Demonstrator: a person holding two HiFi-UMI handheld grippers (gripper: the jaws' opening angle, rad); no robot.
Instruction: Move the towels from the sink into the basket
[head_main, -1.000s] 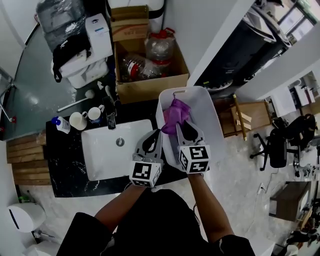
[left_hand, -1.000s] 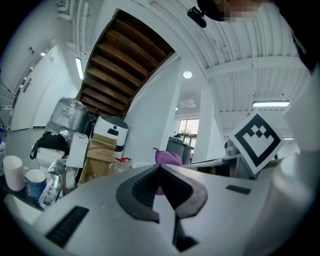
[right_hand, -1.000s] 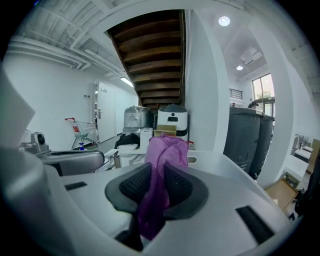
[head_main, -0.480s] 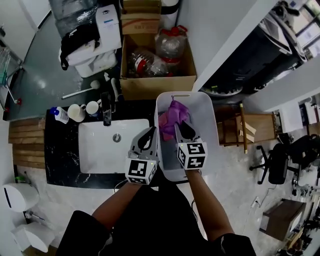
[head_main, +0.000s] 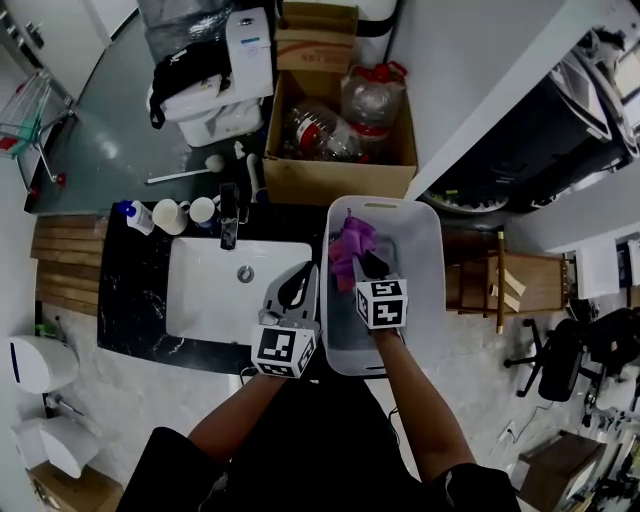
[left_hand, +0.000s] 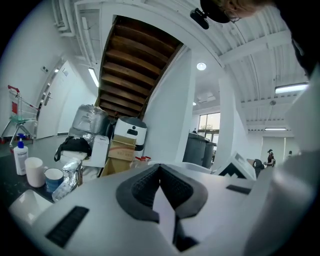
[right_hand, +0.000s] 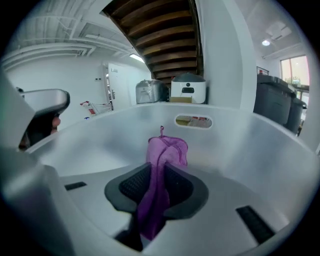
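Note:
A purple towel (head_main: 349, 243) hangs over the inside of the white basket (head_main: 431, 262), and my right gripper (head_main: 368, 262) is shut on it. In the right gripper view the towel (right_hand: 167, 150) runs down between the dark pads of the right gripper (right_hand: 159, 187), with the basket's wall (right_hand: 245, 145) all around. My left gripper (head_main: 297, 284) hovers over the right edge of the white sink (head_main: 210, 300), beside the basket. In its own view the left gripper (left_hand: 160, 187) is shut with nothing between the pads. No towel shows in the sink.
A black faucet (head_main: 229, 215), two cups (head_main: 170, 215) and a soap bottle (head_main: 128, 212) stand behind the sink on the black counter (head_main: 130, 320). A cardboard box (head_main: 340, 175) with water bottles sits behind the basket. A wooden stool (head_main: 500, 285) stands to its right.
The right gripper with the purple towel has sunk slightly deeper into the basket. The left gripper has stayed beside it at the sink's right edge. The head camera has shifted.

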